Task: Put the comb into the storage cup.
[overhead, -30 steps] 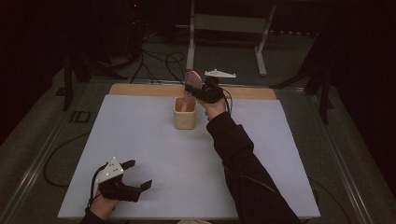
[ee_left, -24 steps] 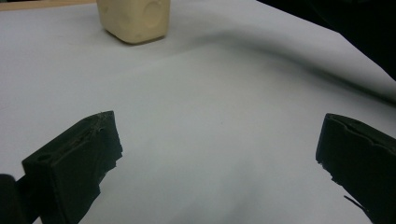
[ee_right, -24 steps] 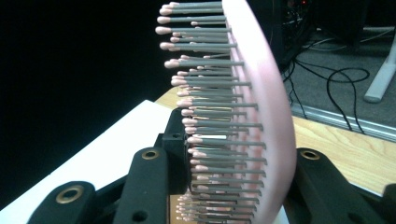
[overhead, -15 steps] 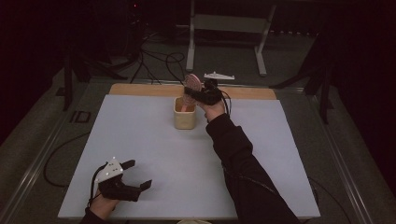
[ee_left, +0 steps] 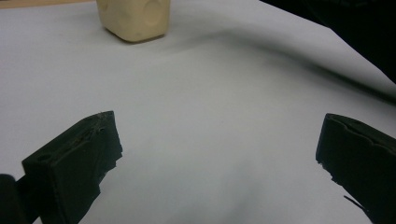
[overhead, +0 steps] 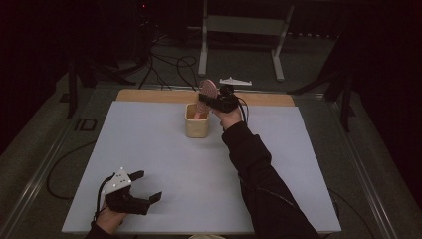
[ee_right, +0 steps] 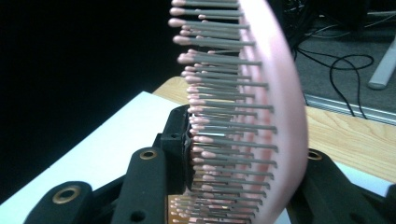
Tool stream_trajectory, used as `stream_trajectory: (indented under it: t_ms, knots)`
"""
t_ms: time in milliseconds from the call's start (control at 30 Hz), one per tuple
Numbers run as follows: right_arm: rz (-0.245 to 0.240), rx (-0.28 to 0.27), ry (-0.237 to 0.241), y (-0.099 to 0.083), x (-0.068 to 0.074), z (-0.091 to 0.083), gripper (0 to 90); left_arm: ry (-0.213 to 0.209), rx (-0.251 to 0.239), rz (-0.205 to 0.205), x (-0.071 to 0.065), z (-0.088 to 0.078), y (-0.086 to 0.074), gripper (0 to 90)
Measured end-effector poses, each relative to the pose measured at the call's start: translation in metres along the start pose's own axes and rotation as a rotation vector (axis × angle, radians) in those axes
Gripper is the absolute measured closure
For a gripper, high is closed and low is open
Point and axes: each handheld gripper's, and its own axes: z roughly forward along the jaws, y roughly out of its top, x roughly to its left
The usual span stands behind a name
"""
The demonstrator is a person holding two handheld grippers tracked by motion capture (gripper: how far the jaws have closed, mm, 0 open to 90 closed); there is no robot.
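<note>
Right hand-held gripper (overhead: pixel 206 101) is clamped on a pink hairbrush (overhead: pixel 207 89), its jaws pressed against the bristle side and the smooth back. The brush head rises above the jaws; its lower end dips into the cream cup (overhead: pixel 196 127) directly beneath this hand-held gripper. In the right gripper view the hairbrush (ee_right: pixel 261 116) stands upright between the jaws. Left hand-held gripper (overhead: pixel 147 185) rests on the table (overhead: pixel 159 149) well apart from the cup, jaws spread, nothing between them.
</note>
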Motion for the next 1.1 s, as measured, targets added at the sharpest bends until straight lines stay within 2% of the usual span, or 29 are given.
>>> stream_trajectory:
  t_ms: [433,533,600,667,700,767,800,867,900,933,1100]
  knots:
    - [-0.027,0.022,-0.029,0.001,-0.004,-0.003,60.4,0.001,-0.001,0.001,0.0,0.0,0.0,0.1]
    - [-0.037,0.032,-0.038,0.001,-0.005,-0.004,57.1,0.003,-0.001,0.003,0.0,0.0,0.0,0.1]
    - [-0.037,0.038,-0.039,0.002,-0.006,-0.004,50.3,0.004,-0.003,0.002,0.0,0.0,0.0,0.1]
    - [-0.036,0.042,-0.036,0.002,-0.006,-0.004,48.2,0.004,-0.002,0.002,0.0,0.0,0.0,0.1]
    - [-0.034,0.044,-0.038,0.002,-0.006,-0.005,43.2,0.004,-0.002,0.002,0.0,0.0,0.0,0.1]
    - [-0.034,0.045,-0.034,0.003,-0.006,-0.006,42.0,0.004,-0.003,0.003,0.0,0.0,0.0,0.1]
    - [-0.035,0.045,-0.039,0.003,-0.006,-0.007,37.0,0.005,-0.003,0.003,0.0,0.0,0.0,0.1]
    - [-0.037,0.044,-0.037,0.003,-0.006,-0.008,35.5,0.005,-0.003,0.002,0.0,0.0,0.0,0.1]
    - [-0.041,0.038,-0.044,0.004,-0.007,-0.01,29.9,0.006,-0.001,0.004,0.0,0.0,0.0,0.1]
    - [-0.041,0.038,-0.044,0.004,-0.007,-0.01,29.9,0.005,-0.001,0.003,0.0,0.0,0.0,0.1]
    - [-0.03,0.064,-0.023,0.003,-0.008,-0.014,14.0,0.007,-0.001,0.005,-0.001,0.001,0.0,0.1]
